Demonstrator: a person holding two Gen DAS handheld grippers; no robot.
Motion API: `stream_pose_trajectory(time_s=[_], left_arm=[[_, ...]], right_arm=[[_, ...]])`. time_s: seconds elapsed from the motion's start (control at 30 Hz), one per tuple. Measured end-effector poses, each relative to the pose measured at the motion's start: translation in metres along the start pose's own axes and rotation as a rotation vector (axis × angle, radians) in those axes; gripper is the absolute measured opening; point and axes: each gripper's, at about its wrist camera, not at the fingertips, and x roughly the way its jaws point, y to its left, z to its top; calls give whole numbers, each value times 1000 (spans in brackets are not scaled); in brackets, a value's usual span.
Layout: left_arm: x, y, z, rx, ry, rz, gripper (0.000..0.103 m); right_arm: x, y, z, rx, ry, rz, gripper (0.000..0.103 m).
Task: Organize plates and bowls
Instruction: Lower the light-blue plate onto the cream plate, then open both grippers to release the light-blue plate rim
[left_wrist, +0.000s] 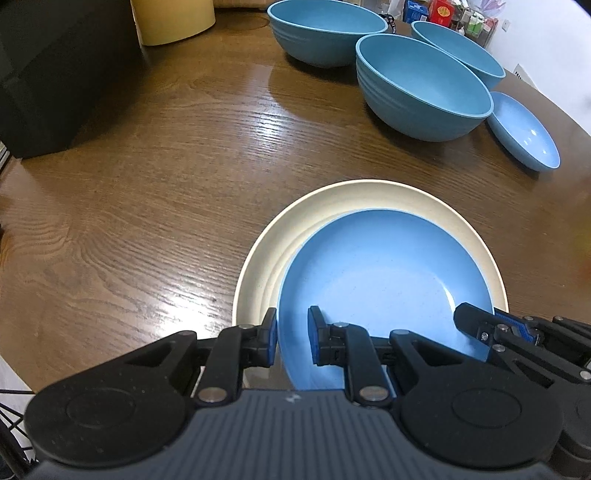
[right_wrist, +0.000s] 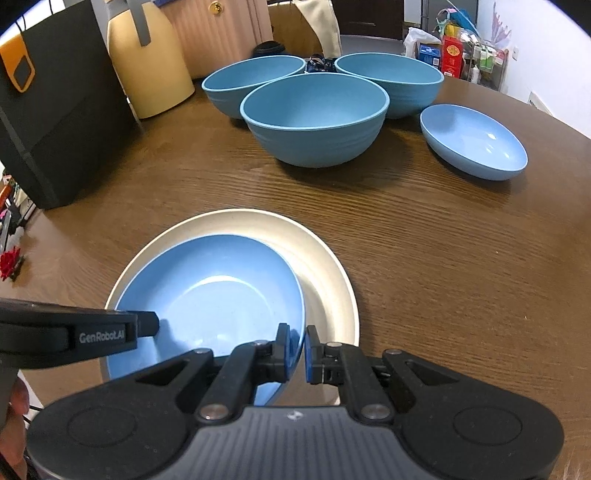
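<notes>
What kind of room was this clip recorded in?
Probably a home dining or kitchen area: a round wood-grain table holds three deep blue bowls, a cream plate and shallow blue dishes, with cluttered shelves of packaged goods by the white wall.

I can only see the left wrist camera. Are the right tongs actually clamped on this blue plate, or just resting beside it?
Observer: Clamped. The right wrist view shows the right tongs shut on the blue plate, one pad inside its rim and one outside.
Operator: What's the yellow thing at my top left?
Observer: A tall yellow jug with a grey handle.
Operator: Any marking on the black bag?
Observer: Yes, the black bag has an orange patch near its top.
</notes>
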Motion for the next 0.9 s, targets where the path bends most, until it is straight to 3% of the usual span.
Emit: stream_pose_trajectory(time_s=[0.43, 0.53, 0.6, 0.73, 0.83, 0.9], left_arm=[[7, -5, 7, 64, -9, 24, 22], [6, -3, 9, 62, -2, 3, 31], [4, -2, 11, 66, -10, -2, 49], [-4, -4, 13, 74, -33, -9, 66], [-7, -2, 17, 64, -36, -18, 71], [-10, 0, 18, 52, -47, 0, 83]], right_arm=[[10, 3, 10, -27, 23, -14, 10], [11, 2, 11, -19, 37, -10, 14], [10, 2, 11, -19, 36, -8, 15], [2, 0, 13, -13, 17, -6, 38], [-6, -3, 16, -9, -3, 0, 42], [-11, -5, 18, -2, -16, -12, 51]])
